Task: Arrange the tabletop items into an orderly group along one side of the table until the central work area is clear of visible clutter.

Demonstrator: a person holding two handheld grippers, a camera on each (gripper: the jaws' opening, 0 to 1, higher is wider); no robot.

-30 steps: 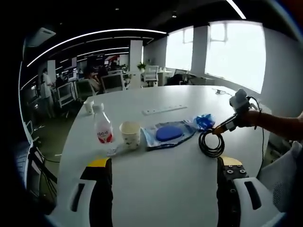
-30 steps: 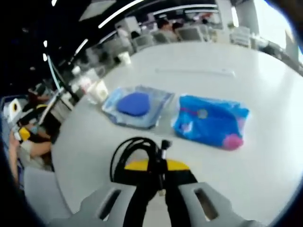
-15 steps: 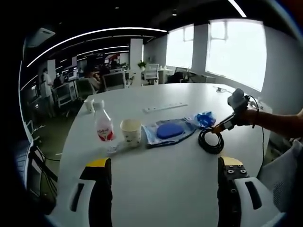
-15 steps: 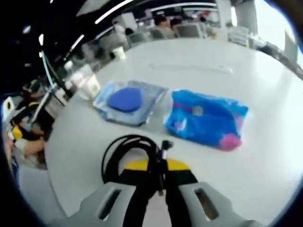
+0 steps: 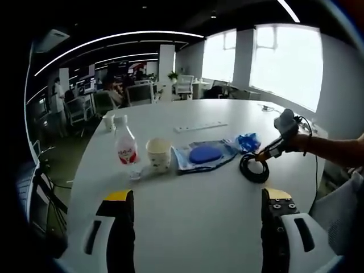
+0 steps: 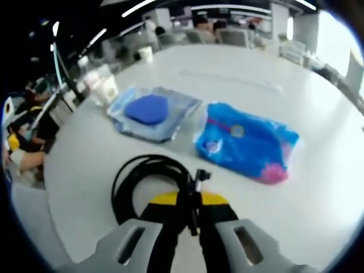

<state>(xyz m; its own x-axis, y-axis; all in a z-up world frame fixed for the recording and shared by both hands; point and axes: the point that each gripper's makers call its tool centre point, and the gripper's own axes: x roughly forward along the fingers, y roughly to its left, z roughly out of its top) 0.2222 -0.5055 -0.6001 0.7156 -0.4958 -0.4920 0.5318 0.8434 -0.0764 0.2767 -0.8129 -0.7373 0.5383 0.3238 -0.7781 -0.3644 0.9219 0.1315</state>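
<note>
Right gripper [image 6: 189,211] clenched on coiled black cable [image 6: 145,182], coil hanging left of its fingers beside blue packet [image 6: 247,142], likely to join the row; left gripper [image 5: 196,213] released, jaws wide apart.

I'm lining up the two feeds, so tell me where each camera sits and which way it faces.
Left gripper view: rides the open left hand-held gripper, faces across the round white table; a forearm shows at right.
Right gripper view: rides the right hand-held gripper, shut on the coiled black cable.
Shared: cable, flat blue-pad packet, bright blue plastic pouch.
</note>
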